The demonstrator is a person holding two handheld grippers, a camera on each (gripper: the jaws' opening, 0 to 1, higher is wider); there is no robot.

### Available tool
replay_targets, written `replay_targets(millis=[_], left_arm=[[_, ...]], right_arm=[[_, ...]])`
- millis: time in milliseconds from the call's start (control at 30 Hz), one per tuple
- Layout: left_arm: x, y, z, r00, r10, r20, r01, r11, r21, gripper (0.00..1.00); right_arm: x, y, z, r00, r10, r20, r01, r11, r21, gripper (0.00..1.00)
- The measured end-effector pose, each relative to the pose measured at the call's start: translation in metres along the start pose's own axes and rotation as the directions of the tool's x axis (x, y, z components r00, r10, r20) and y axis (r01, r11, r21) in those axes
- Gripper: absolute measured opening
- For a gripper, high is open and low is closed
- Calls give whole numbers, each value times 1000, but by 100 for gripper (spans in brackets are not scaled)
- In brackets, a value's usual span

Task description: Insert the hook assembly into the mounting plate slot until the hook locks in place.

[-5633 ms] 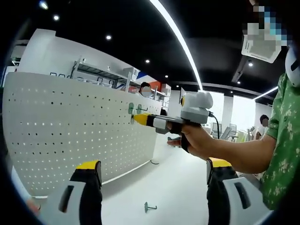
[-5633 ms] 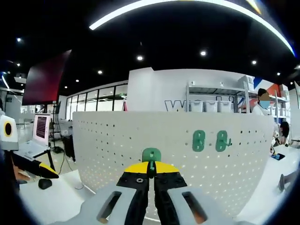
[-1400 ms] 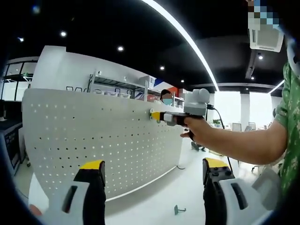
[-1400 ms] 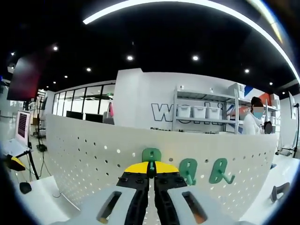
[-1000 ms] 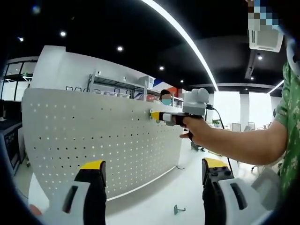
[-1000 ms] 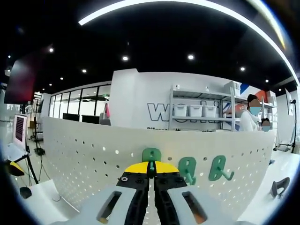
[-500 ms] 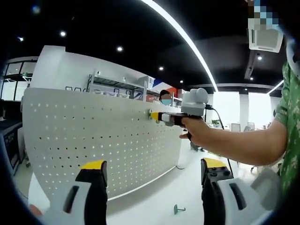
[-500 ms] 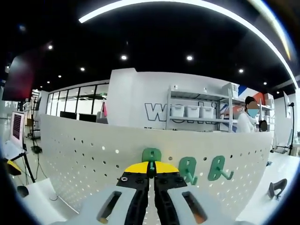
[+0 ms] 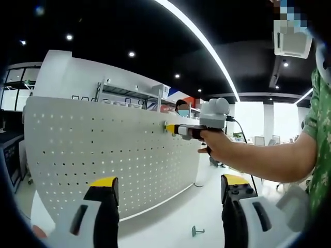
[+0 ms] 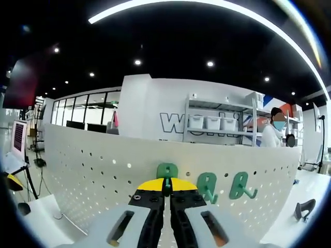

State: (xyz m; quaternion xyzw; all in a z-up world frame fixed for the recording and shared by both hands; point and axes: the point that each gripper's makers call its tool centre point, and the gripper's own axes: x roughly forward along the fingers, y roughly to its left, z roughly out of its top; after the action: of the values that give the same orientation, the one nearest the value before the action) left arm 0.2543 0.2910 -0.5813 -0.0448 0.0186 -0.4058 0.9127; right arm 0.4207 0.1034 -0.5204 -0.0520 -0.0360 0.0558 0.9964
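the right hand-held gripper [image 10: 166,188] has its jaws together, clamped on the green hook assembly [image 10: 167,171]; the hook's plate is pressed up to the white pegboard mounting plate [image 10: 103,165], just beside two more green hooks [image 10: 208,185] already hanging on that board; whether it has seated cannot be told from here; judging by this, the step in hand is the final push and drop into the slot; to do it well, keep the hook plate flat and square to the board, hold its tabs lined up with the holes, press straight in, then ease downward until it catches, and keep the grip firm until the hook holds by itself; a twist at the wrist could jam a tab or scrape past the hole;

in the left gripper view the person's hand [image 9: 217,149] holds the right tool level, arm stretched toward the board's upper part, tip at the board; the left hand-held gripper [image 9: 168,194] stands back from the board, jaws wide apart and carrying nothing; a spare hook [image 9: 197,230] lies on the bench [image 9: 170,222] below the board.
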Motion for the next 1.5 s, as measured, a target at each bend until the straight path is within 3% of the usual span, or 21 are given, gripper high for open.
replay_targets(millis=[933, 1500], left_arm=[[-1, 2, -3, 1000, -3, -6, 3, 1000, -7, 82], [-1, 1, -3, 1000, -5, -7, 5, 1000, -6, 82]], right_arm=[[3, 3, -7, 1000, 17, -9, -17, 1000, -9, 2], [1, 2, -10, 1000, 24, -11, -24, 1000, -8, 10]])
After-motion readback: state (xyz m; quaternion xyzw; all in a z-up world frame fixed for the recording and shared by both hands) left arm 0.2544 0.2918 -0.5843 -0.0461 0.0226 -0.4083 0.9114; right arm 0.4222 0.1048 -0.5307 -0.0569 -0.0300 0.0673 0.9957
